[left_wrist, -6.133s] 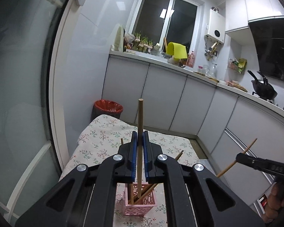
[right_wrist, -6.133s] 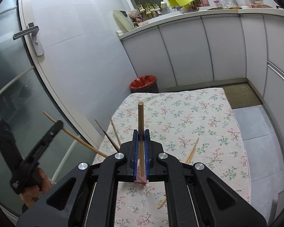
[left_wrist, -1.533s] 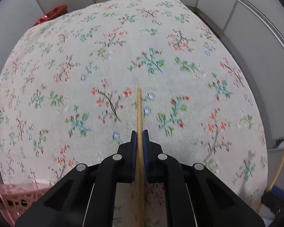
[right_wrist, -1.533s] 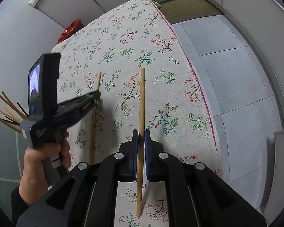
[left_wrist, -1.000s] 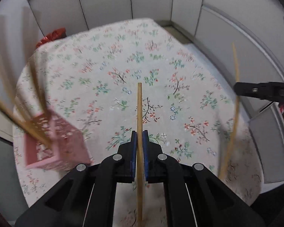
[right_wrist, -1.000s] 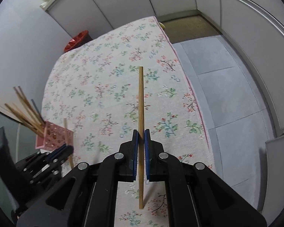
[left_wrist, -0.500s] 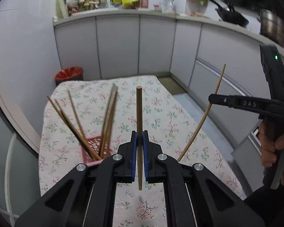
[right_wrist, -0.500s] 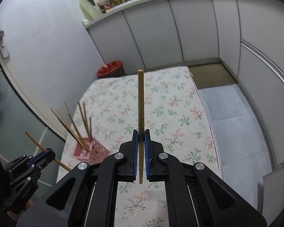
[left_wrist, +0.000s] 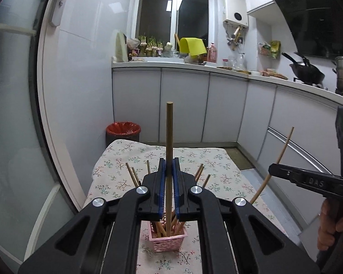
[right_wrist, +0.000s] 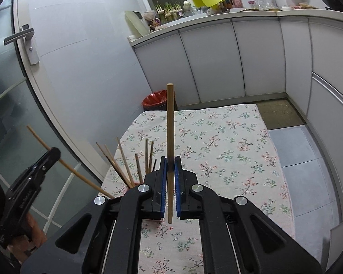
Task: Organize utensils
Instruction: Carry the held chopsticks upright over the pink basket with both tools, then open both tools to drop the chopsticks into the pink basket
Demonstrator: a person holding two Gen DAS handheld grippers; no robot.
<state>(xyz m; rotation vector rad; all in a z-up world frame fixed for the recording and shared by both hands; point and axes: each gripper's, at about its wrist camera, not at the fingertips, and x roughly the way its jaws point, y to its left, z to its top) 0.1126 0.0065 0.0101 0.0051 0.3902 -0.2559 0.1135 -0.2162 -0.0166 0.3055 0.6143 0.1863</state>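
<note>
My left gripper [left_wrist: 168, 166] is shut on a wooden chopstick [left_wrist: 169, 137] held upright. Its lower tip reaches into the pink lattice holder [left_wrist: 167, 239] on the floral tablecloth [left_wrist: 217, 178], where several other chopsticks [left_wrist: 132, 175] stand fanned out. My right gripper [right_wrist: 170, 164] is shut on a second chopstick [right_wrist: 170, 125], also upright, hanging above the cloth to the right of the holder. In the right wrist view the holder is mostly hidden behind my gripper; only its chopsticks [right_wrist: 123, 162] show. The left gripper [right_wrist: 45, 159] appears there at the left with its chopstick slanted.
The small table stands in a narrow kitchen. A glass door [right_wrist: 22, 80] runs along its left side, white cabinets [left_wrist: 217, 105] along the back and right. A red-lined bin [left_wrist: 123, 132] sits behind the table. A hand [left_wrist: 331, 228] holds the right gripper handle.
Both grippers swung up from the cloth with a chopstick each. My left one moved over the pink holder, and its chopstick's lower end now dips into it. The right one hangs beside.
</note>
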